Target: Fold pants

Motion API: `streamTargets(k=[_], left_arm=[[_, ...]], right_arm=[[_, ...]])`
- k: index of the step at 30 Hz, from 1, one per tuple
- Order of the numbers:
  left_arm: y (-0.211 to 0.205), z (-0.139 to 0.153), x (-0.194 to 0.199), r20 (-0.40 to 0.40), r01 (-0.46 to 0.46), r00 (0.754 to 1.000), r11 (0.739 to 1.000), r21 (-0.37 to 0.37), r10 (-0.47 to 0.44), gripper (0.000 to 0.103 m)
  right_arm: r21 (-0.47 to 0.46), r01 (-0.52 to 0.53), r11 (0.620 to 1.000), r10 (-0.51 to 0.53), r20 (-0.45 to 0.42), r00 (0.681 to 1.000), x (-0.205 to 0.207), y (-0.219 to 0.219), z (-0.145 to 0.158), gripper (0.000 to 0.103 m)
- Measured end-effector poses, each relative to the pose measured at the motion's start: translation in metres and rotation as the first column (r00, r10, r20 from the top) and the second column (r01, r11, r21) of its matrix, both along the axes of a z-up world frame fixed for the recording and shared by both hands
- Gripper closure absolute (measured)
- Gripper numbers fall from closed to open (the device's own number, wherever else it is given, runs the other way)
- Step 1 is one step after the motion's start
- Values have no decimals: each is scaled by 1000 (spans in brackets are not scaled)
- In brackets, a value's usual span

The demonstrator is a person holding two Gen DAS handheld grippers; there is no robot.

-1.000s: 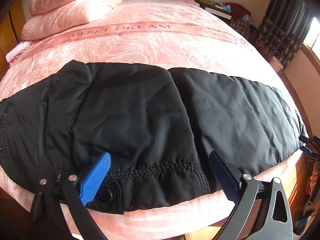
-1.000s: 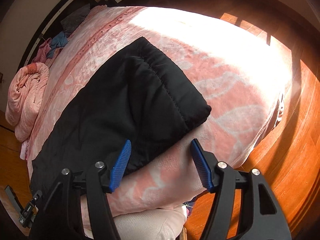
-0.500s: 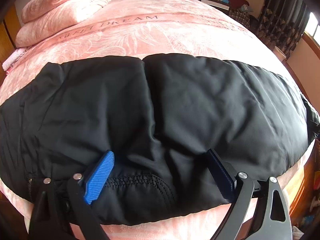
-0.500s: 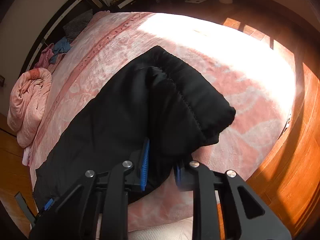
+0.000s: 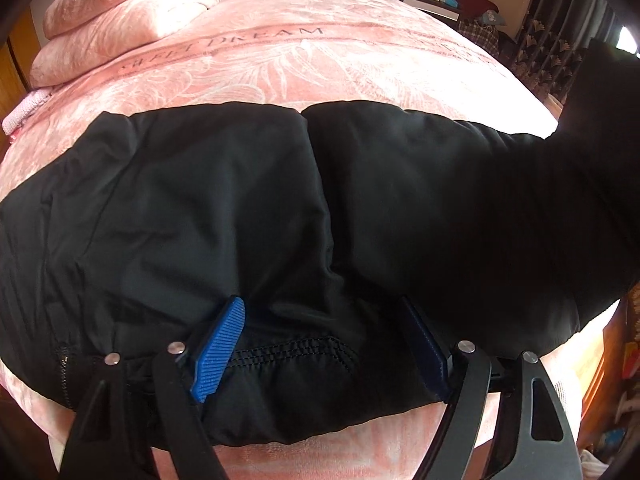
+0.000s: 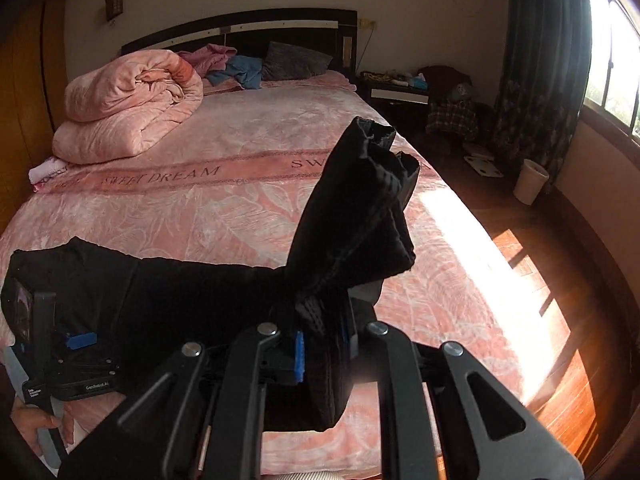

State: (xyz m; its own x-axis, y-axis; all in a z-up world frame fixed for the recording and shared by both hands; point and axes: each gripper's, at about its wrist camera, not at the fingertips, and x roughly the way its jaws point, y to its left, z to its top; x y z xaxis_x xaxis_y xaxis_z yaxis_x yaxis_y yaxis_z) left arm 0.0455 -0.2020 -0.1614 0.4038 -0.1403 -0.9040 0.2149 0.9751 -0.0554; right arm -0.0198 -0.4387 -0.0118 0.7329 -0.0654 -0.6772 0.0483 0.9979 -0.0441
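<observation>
Black padded pants (image 5: 280,200) lie across the near edge of the pink bed cover (image 5: 280,72). My left gripper (image 5: 320,304) points down onto the waist part by the stitched flap. Its jaws are closing, a bulge of black fabric sits between the blue pads (image 5: 218,352), and they still stand wide apart. My right gripper (image 6: 320,348) is shut on the leg end of the pants (image 6: 352,220), which stands lifted off the bed with its cuff pointing up. That raised leg (image 5: 592,120) rises at the right of the left wrist view. The left gripper (image 6: 82,340) shows at the far left of the right wrist view.
A rolled pink quilt (image 6: 128,104) lies at the bed's far left, with clothes and a grey pillow (image 6: 296,60) by the headboard. A nightstand (image 6: 396,88), a white bin (image 6: 530,180) and sunlit wooden floor (image 6: 560,340) are to the right. A hand (image 6: 40,428) holds the left gripper.
My right gripper has shut on the leg end and lifted it off the bed, rolling upright. My left gripper's jaws have narrowed over the waist fabric, which has bunched up between them.
</observation>
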Motion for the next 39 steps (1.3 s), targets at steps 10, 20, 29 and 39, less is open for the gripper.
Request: streamTargets(k=[10,20,29,39], left_arm=[[27,12,-11,-1,-56,998,998,7,56,23],[52,60,-45,166,-58,985,998,36,52,19],[124,60,-34,158,-190,972,978,81,176,11],[170,24,-27,5,-265,964,964,-30,265,11]], right_arm=[[-80,-275,958,265,-116,957,7,109,-39,91],[20,-485,875,485,-49,873,-8,176,-34,91],[93,-513,853,521,-92,849,0,202,-47,91],[98,-519,849,521,-320,791,2,229,-84,46]])
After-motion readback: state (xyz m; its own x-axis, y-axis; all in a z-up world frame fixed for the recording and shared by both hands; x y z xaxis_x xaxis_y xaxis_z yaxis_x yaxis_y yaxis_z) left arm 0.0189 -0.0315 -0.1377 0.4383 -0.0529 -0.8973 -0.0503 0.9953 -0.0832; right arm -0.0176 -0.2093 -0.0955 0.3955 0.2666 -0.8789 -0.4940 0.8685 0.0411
